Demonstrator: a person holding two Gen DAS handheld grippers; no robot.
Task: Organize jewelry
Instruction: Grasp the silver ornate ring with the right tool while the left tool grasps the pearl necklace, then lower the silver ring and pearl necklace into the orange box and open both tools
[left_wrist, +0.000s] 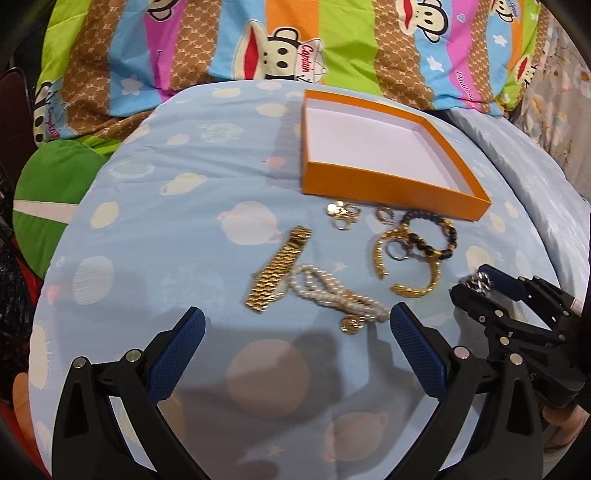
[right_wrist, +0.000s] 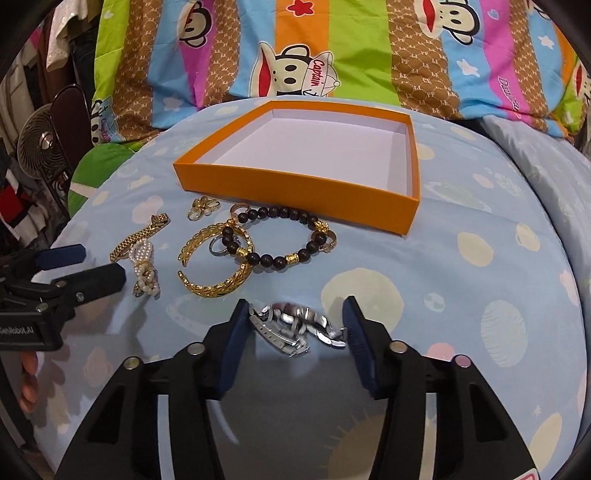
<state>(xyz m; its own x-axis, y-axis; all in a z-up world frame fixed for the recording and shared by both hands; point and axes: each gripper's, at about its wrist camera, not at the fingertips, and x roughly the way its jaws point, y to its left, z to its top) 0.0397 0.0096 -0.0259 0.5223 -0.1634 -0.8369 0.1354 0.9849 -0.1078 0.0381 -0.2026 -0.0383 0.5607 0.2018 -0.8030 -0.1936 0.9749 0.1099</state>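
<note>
An empty orange box (left_wrist: 373, 186) (right_wrist: 295, 184) lies on the blue bedspread. In front of it lie a gold watch band (left_wrist: 277, 271) (right_wrist: 138, 234), a pearl bracelet (left_wrist: 332, 293) (right_wrist: 144, 266), a gold bangle (left_wrist: 413, 284) (right_wrist: 214, 258), a dark bead bracelet (left_wrist: 436, 236) (right_wrist: 284, 236) and several small rings (left_wrist: 343, 216) (right_wrist: 203, 208). My left gripper (left_wrist: 295, 332) is open and empty, just short of the pearls. My right gripper (right_wrist: 295, 325) is shut on a silver metal bracelet (right_wrist: 299, 326) (left_wrist: 480, 282), right of the bangle.
A striped monkey-print quilt (left_wrist: 280, 40) (right_wrist: 295, 48) is bunched behind the box. A green cushion (left_wrist: 55, 192) lies at the left. A fan (right_wrist: 40, 144) and hanging clothes stand beyond the bed's left edge. The person's fingers (right_wrist: 29, 384) show at the left.
</note>
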